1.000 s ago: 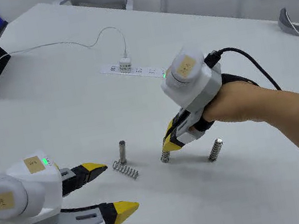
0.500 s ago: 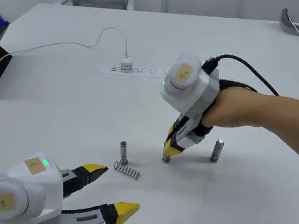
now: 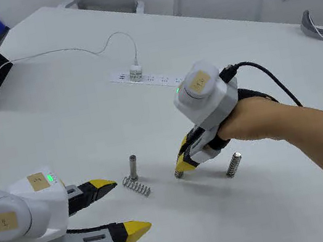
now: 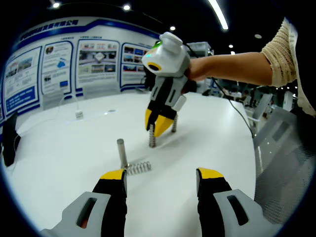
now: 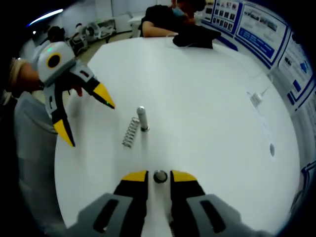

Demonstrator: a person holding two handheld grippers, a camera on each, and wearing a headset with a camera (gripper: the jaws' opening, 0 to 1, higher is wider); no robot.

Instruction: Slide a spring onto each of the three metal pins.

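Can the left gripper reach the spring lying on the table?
Probably yes. The left gripper is open, the spring lies just ahead of it beside a bare pin, and nothing sits between them.

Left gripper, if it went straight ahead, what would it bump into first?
Probably the loose spring, lying just ahead between the open jaws of the left gripper, beside the bare pin. Height is unclear, so it might pass over.

Office/lab, wall info boards, white bench
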